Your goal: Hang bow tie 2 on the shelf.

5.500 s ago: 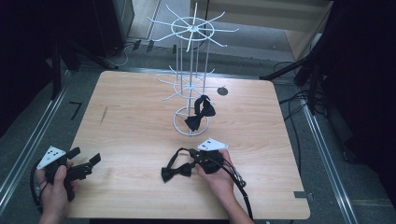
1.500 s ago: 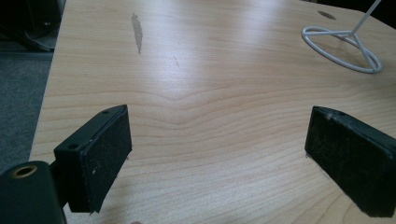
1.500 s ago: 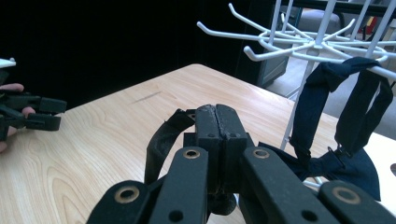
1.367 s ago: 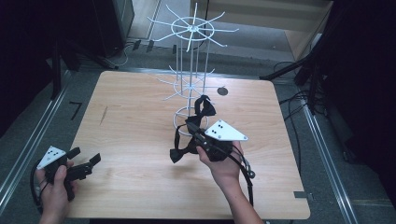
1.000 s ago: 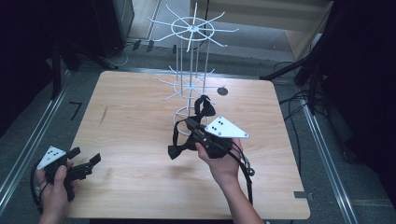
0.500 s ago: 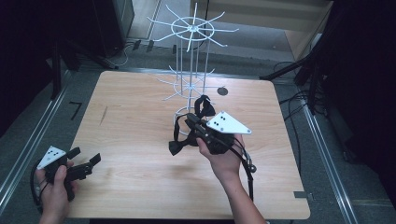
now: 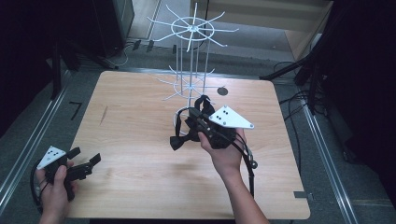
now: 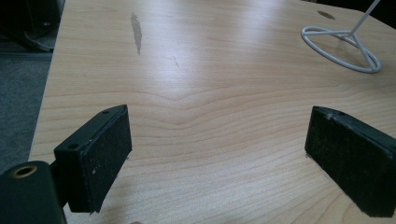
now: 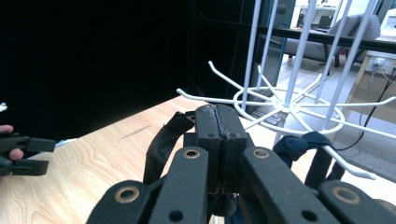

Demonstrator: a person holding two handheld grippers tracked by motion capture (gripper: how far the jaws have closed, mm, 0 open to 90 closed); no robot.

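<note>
I hold the black fabric bow tie (image 7: pixel 180 140) clamped in my right hand-held gripper (image 7: pixel 196 120) beside the white wire hook rack (image 7: pixel 192 70), probably for hanging, while my left hand-held gripper (image 7: pixel 88 163) rests wide apart above the wooden bench (image 7: pixel 135 116).

The wire rack (image 7: pixel 192 70) stands on the table (image 7: pixel 140 116) just beyond the right gripper (image 7: pixel 194 122) fingertips — a bow tie (image 7: pixel 178 140) hangs below them; the left gripper (image 7: pixel 84 165) sits far left.

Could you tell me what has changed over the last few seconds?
The right gripper has lifted a black fabric bow tie off the wooden table and carried it to the white wire rack. The left gripper stays open; another black bow tie still hangs there.
</note>
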